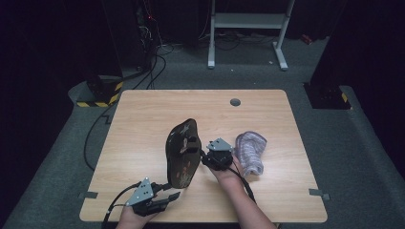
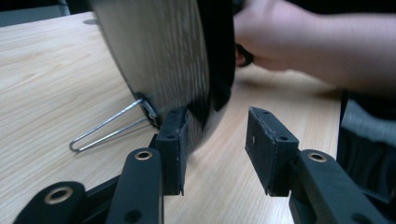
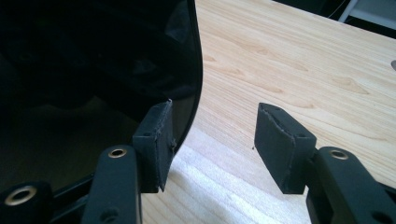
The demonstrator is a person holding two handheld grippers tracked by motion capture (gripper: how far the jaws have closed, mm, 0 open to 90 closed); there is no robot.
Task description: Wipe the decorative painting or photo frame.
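At table centre | L gripper [image 1: 173, 196] jaws apart beside dark board [image 1: 183, 152] | R gripper [image 1: 204, 153] jaws apart, at board edge

A light wooden counter [image 1: 143, 124] stands on a grey carpet floor [image 1: 363, 157]. Near its far edge there is a small round grey cap [image 1: 235, 102]. On the right part of the counter lies a crumpled, pale purple cloth [image 1: 251, 151]. Behind the counter stands a white metal frame [image 1: 248, 21]. At the far left, black cables [image 1: 153, 71] run over the floor beside a block with yellow-black stripes [image 1: 101, 93].
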